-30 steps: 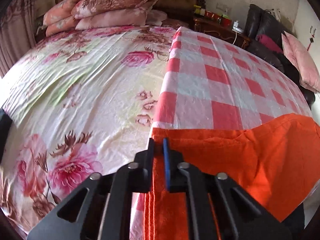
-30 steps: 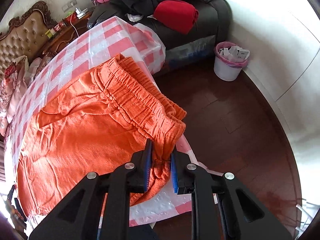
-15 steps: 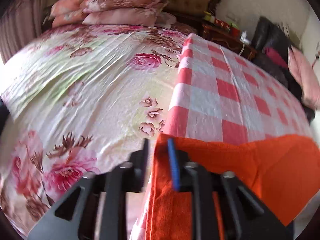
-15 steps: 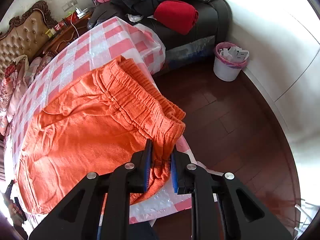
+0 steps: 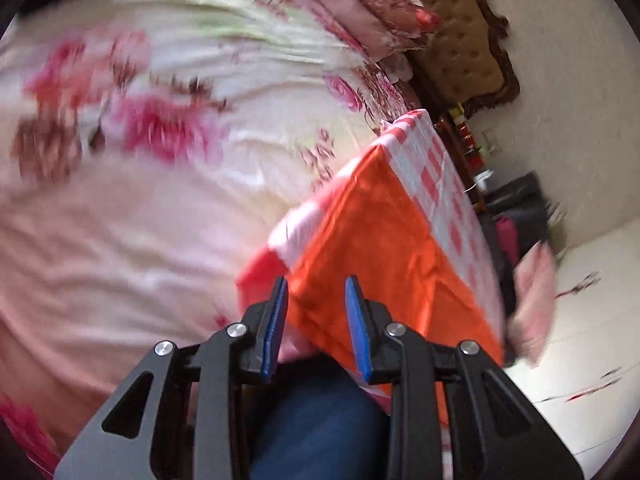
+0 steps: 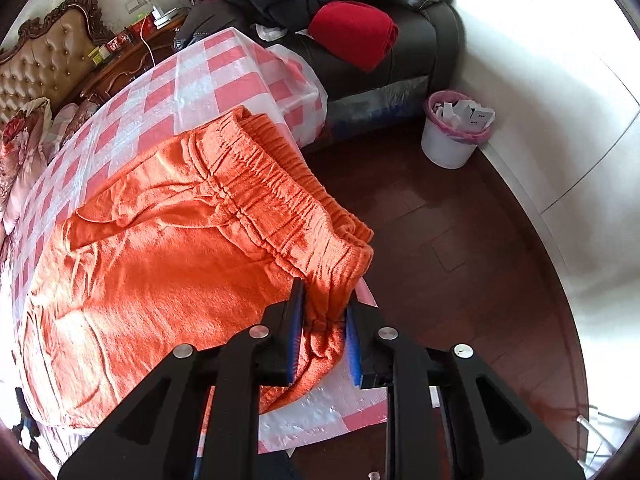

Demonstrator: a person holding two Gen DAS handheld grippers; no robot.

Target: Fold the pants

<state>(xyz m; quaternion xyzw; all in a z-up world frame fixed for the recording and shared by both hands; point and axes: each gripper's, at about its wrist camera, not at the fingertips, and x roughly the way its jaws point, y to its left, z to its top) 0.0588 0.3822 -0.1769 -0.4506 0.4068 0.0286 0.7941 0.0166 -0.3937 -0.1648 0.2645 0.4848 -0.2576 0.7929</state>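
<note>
The orange pants [image 6: 168, 280] lie spread on a red-and-white checked sheet [image 6: 192, 80] on the bed, with the elastic waistband [image 6: 280, 196] at the bed's edge. My right gripper [image 6: 324, 308] is shut on the near corner of the waistband. In the blurred, tilted left wrist view the pants [image 5: 384, 248] show as an orange slab. My left gripper [image 5: 316, 300] is open, its jaws apart just in front of the pants' edge, holding nothing.
A floral bedspread [image 5: 160, 160] and pillows [image 5: 360, 8] cover the bed's other side. A dark sofa with a red cloth [image 6: 352, 36] stands beyond the bed. A white bin [image 6: 456, 132] stands on the dark wood floor [image 6: 480, 280]. A blue-clad leg [image 5: 316, 432] is below my left gripper.
My left gripper has opened and let go of the pants' hem, then swung and tilted sharply, blurring its view. My right gripper keeps its hold on the waistband.
</note>
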